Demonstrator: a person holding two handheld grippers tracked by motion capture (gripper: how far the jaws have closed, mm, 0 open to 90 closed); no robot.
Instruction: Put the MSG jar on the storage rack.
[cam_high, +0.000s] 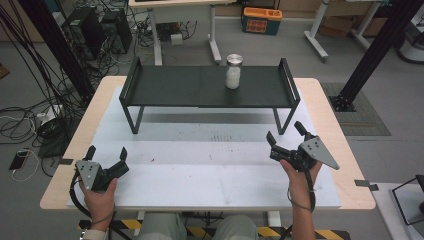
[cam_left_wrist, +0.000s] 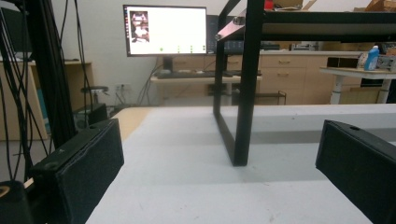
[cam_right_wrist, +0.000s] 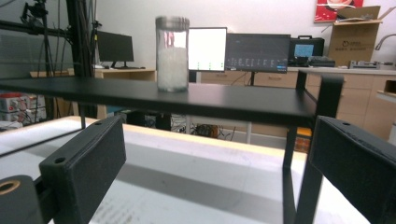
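Left tongs (cam_high: 106, 154) and right tongs (cam_high: 285, 133) both spread apart, empty; jar (cam_high: 233, 71) upright on black shelf (cam_high: 170, 85)

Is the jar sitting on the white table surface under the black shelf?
No, the jar stands upright on top of the black shelf, right of its middle, not on the white table surface below.

Two hand-held grippers low in the frame, both with jaws spread and empty.

In the high view the left gripper (cam_high: 106, 154) sits at lower left, gripped by the left hand (cam_high: 100, 197) whose forearm rises from the bottom edge; its jaws point up the frame. The right gripper (cam_high: 285, 135) sits at lower right, held by the right hand (cam_high: 300, 177), tilted toward upper left, its grey plate outward. Each gripper view shows wide-apart jaws holding nothing.
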